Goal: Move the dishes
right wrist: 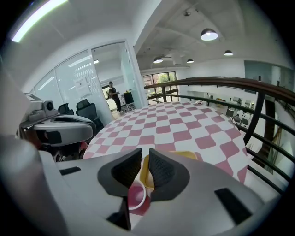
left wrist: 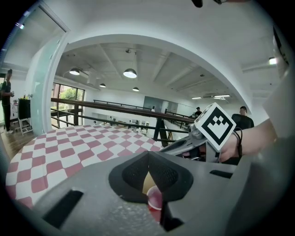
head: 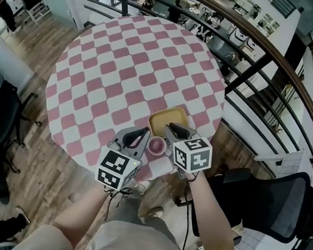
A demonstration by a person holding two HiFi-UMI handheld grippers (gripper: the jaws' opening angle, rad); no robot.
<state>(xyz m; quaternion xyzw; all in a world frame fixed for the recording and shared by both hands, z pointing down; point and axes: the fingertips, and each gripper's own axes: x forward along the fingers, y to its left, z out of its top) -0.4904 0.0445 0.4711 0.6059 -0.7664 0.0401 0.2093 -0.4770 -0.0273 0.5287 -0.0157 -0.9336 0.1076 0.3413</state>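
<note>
Head view, pink cup (head: 156, 145) beside yellow tray (head: 168, 118), railing (head: 252, 71) behind table (head: 129, 65)

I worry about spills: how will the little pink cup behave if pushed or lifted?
The pink cup looks small and thin-walled, so probably light and easily tipped. Its round rim suggests it may roll. Near the table edge, a push could drop it.

Bright, even indoor light comes from round ceiling lamps (left wrist: 130, 73) and a glaring strip light (right wrist: 37, 18). Both gripper views are fisheye, with black corners and the railing (right wrist: 221, 83) bowed. The left gripper (left wrist: 148, 160) and right gripper (right wrist: 145, 154) look soft up close. The table (head: 124, 53) is sharp, with faint shadows.
</note>
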